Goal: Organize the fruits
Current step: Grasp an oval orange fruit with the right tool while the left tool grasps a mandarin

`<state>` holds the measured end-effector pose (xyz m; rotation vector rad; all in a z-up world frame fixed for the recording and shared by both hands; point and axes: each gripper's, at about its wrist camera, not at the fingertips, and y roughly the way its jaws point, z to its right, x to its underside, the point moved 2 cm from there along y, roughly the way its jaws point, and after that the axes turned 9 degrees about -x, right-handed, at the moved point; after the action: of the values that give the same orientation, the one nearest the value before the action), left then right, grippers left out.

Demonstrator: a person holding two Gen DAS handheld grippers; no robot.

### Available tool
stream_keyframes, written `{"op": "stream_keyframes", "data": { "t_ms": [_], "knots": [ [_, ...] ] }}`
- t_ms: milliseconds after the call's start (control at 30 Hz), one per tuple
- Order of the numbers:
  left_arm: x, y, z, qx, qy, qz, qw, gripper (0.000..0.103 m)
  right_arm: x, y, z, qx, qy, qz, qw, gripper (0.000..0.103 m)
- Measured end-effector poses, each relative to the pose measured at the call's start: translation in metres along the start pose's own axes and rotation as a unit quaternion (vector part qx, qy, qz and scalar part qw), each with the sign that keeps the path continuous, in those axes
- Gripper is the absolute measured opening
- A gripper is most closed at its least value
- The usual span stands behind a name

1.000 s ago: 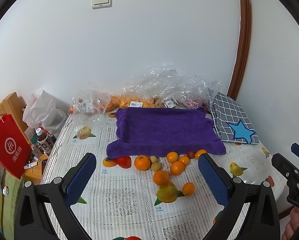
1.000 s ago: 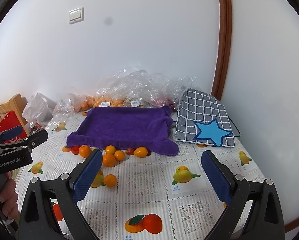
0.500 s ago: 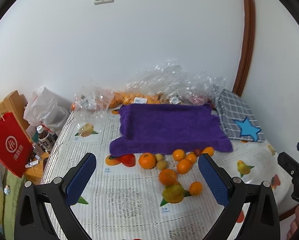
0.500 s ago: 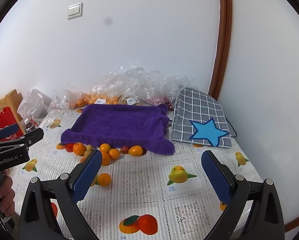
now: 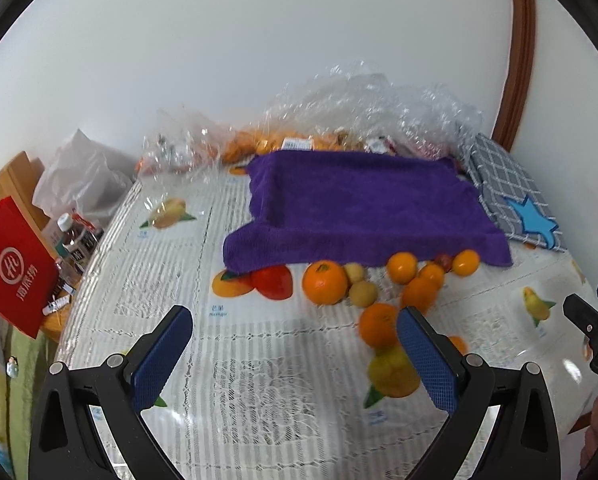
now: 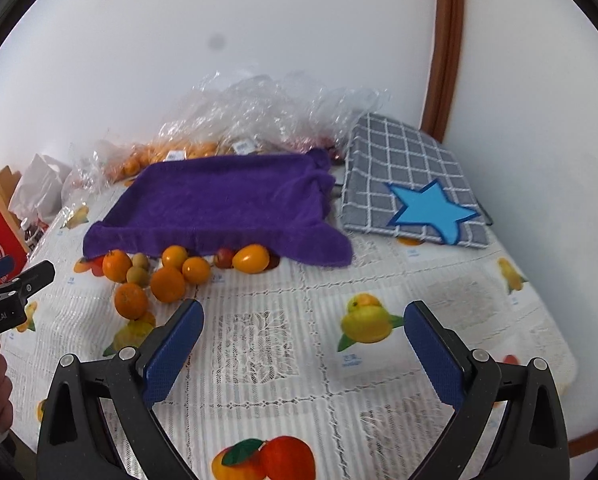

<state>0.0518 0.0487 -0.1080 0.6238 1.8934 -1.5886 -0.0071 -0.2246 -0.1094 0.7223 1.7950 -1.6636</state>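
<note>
both sets of fingers are spread wide with nothing between them. left gripper [image 5: 295, 354] hangs over the tablecloth [image 5: 259, 380], its right-side pad [image 5: 427, 360] partly covering the near end of the fruit cluster. right gripper [image 6: 305, 350] hangs over a bare lace patch of the same cloth, pads [image 6: 433, 354] off everything.

fruits sit loose on the cloth just in front of the purple towel [image 6: 223, 204], which is draped over something tray-shaped. in the left view: big orange [image 5: 325, 282] nearest the towel's front-left corner, two small tan fruits [image 5: 363, 293] touching it on its right, more oranges [image 5: 403, 267] behind and right, one small red fruit [image 5: 443, 260], one yellow-orange fruit [image 5: 465, 263] at the far right of the row. one orange [image 5: 378, 325] sits closer, half behind the pad. in the right view the oval yellow fruit [image 6: 251, 258] is tucked against the towel's front edge.

clear plastic bags [image 6: 267, 116] with more oranges are piled against the wall behind the towel. grey checked pouch [image 6: 411, 192] with a blue star lies right of the towel, just beside it. red paper bag [image 5: 13, 268] and a bottle [image 5: 73, 236] are off the left side of the table.

printed fruit pictures on the cloth are flat.
</note>
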Motion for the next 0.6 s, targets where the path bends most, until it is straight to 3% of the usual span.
{"op": "stream_keyframes", "data": {
  "t_ms": [167,233,333,400,600],
  "knots": [
    [0.007,0.026,-0.017,0.001,-0.021,-0.018,0.9996,0.1,0.012,0.031,-0.008,-0.025,-0.008,-0.019,0.999,0.096],
    [0.009,0.037,-0.023,0.01,-0.033,-0.037,0.9987,0.085,0.017,0.041,-0.014,-0.035,-0.012,-0.032,0.999,0.085],
    [0.012,0.052,-0.032,0.012,-0.047,-0.057,0.9972,0.067,0.026,0.053,-0.029,-0.066,-0.023,-0.048,0.996,0.083],
    [0.014,0.056,-0.036,0.012,-0.051,-0.055,0.9971,0.061,0.031,0.056,-0.041,-0.085,-0.031,-0.045,0.995,0.078],
    [0.017,0.061,-0.044,0.015,-0.046,-0.046,0.9977,0.06,0.038,0.074,-0.071,-0.135,-0.032,-0.065,0.988,0.066]
  ]
}}
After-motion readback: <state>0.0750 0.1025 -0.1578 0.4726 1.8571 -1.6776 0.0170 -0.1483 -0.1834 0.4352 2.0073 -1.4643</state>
